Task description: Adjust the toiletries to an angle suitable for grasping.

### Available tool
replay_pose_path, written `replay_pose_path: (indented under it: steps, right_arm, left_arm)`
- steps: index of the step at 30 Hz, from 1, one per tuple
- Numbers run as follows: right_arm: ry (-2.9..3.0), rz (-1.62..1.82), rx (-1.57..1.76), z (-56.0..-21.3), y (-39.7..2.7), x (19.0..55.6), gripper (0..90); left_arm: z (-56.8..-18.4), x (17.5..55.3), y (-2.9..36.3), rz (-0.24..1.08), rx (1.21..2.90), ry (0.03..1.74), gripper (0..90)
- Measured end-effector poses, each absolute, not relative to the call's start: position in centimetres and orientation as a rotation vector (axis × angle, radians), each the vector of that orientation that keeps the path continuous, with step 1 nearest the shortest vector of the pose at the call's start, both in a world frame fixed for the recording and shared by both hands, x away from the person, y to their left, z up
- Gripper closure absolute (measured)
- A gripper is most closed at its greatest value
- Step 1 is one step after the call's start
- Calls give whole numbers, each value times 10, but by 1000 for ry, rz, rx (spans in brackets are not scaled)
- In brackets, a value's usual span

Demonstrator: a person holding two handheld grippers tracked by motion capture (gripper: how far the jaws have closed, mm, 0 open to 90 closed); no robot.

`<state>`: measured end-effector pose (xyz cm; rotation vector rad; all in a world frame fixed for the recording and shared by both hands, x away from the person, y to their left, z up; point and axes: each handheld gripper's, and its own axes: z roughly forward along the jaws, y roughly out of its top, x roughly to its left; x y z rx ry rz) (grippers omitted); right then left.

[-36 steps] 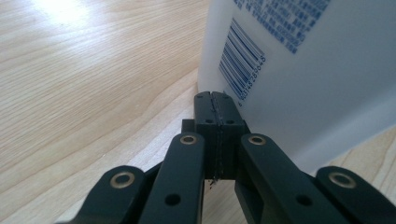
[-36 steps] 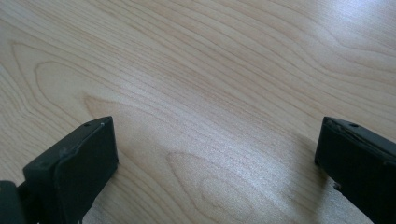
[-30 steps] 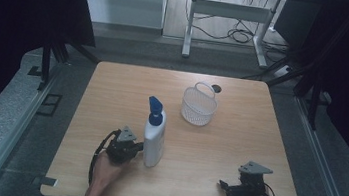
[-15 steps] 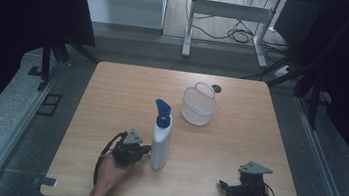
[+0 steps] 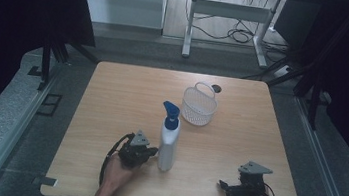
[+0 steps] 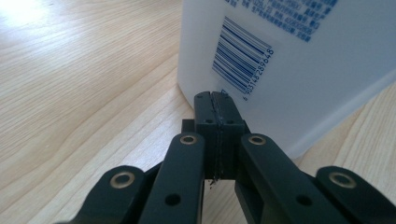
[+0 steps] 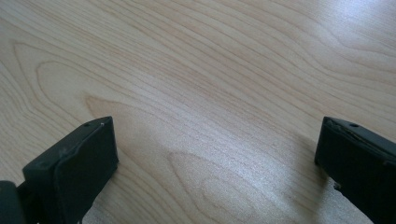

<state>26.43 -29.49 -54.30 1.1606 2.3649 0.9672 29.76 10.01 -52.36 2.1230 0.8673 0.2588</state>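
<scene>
A white spray bottle (image 5: pixel 169 140) with a blue trigger head stands upright near the table's front middle. My left gripper (image 5: pixel 152 151) sits just left of it, shut with nothing between the jaws, and its tips press against the bottle's lower side. In the left gripper view the shut gripper (image 6: pixel 217 100) meets the white bottle (image 6: pixel 299 60) just below its barcode label. My right gripper (image 5: pixel 223 185) rests at the front right of the table. Its jaws stand wide open over bare wood in the right gripper view (image 7: pixel 215 140).
A white wire basket (image 5: pixel 199 105) with a handle stands behind the bottle, toward the table's back middle. A small dark round spot (image 5: pixel 216 88) lies just beyond it. The wooden table (image 5: pixel 112 95) has dark floor and metal frames around it.
The left gripper has moved to the right across the table, and the bottle has slid right with it. The right gripper has stayed put.
</scene>
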Motion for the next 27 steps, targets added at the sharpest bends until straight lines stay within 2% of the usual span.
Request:
replay_pose_path:
  steps: [27]
  right_arm:
    - [2365, 967, 1162, -543, -295, 264, 0]
  left_arm:
    - [-522, 290, 67, 201, 2158, 787, 891]
